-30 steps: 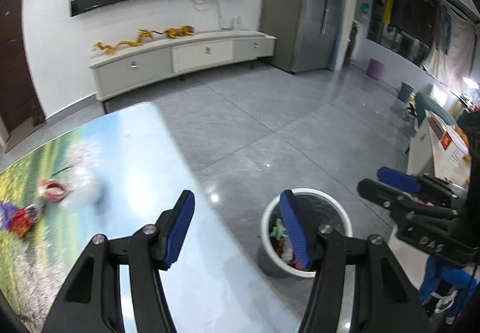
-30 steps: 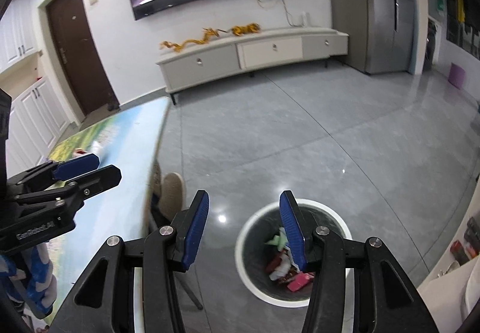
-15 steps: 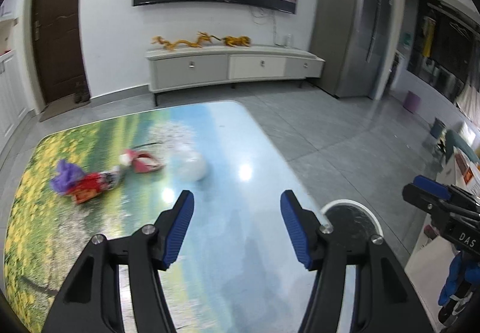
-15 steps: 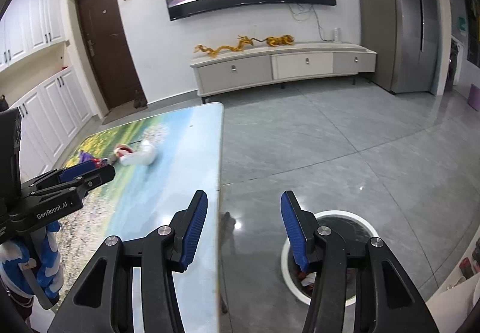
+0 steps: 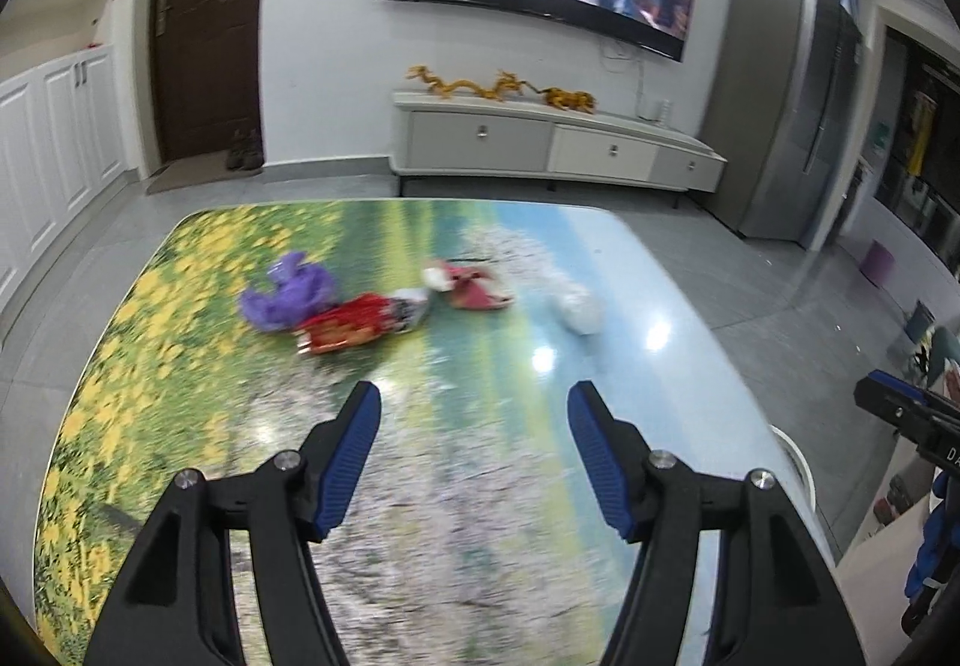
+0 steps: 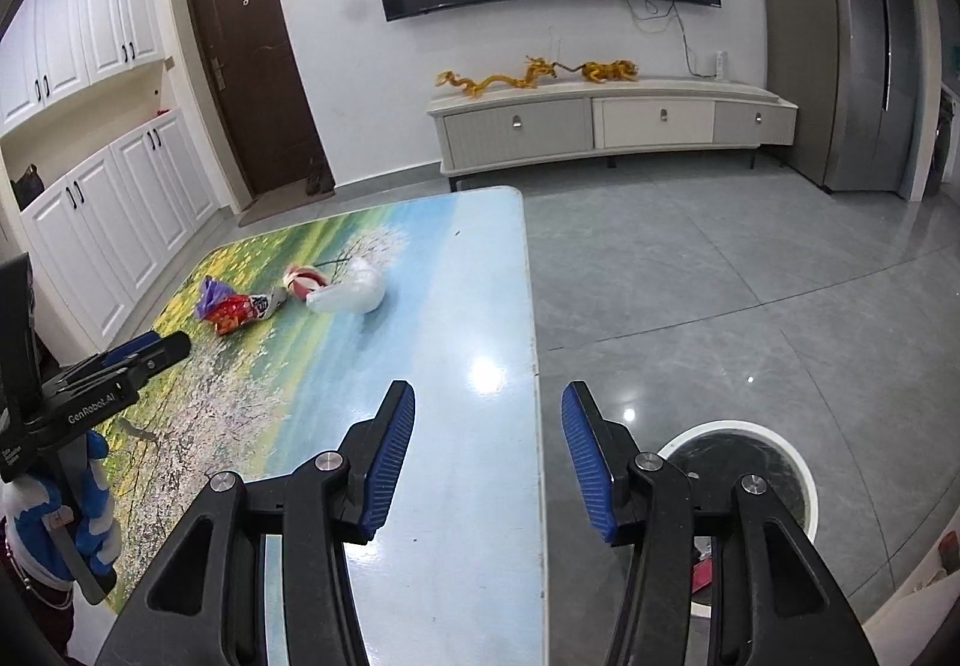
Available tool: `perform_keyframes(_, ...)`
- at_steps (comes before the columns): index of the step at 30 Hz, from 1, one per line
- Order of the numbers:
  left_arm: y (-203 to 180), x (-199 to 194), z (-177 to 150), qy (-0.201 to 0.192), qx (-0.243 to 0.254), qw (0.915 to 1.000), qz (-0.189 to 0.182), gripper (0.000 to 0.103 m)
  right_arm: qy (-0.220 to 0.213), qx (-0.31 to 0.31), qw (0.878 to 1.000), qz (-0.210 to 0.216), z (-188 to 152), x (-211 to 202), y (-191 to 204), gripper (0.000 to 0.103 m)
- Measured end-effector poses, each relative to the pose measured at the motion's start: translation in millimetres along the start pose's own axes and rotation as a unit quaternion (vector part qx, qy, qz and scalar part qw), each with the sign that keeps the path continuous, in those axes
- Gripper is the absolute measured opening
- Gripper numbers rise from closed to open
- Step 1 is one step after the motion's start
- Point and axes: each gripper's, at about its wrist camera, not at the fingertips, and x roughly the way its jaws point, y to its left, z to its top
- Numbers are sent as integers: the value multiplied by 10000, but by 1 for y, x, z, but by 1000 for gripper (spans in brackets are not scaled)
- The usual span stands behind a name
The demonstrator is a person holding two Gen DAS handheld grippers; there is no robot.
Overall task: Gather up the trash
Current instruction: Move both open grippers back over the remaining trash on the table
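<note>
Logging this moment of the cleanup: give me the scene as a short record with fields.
surface: table with a printed landscape top
trash on table: purple wrapper; red snack bag; red-and-white wrapper; white crumpled bag
bin: white-rimmed trash bin on the floor beside the table, some trash inside
left tool: jaws opening, nothing between them
right tool: open, empty
trash held: none

From my remote feed, a table [image 6: 456, 516] printed with a flower meadow carries a purple wrapper [image 5: 288, 297], red snack bag [image 5: 354, 327], red-and-white wrapper [image 5: 474, 288] and crumpled white bag [image 6: 351, 291].
</note>
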Motion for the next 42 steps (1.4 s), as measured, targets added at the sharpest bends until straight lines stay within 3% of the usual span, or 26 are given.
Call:
perform_keyframes(16,98,0,-5,-30,-560,9961,675,63,338,-238,9990,196,9,39,34,50)
perform_keyframes(25,141,-2,-10,-27,-711,9946,761,63,554,-277,9976,298,13,69,41,50)
perform_keyframes(34,137,8,10,-61,-546,9985,60,63,763,-463,9947,512,24,107,61,50)
perform_keyframes(39,98,29,27,16,-30,9978,-667,63,777,-623,9931,625,37,129,73,50)
perform_keyframes(42,67,46,39,56,529,9933,-1024,63,750,-686,9927,645,47,139,78,51)
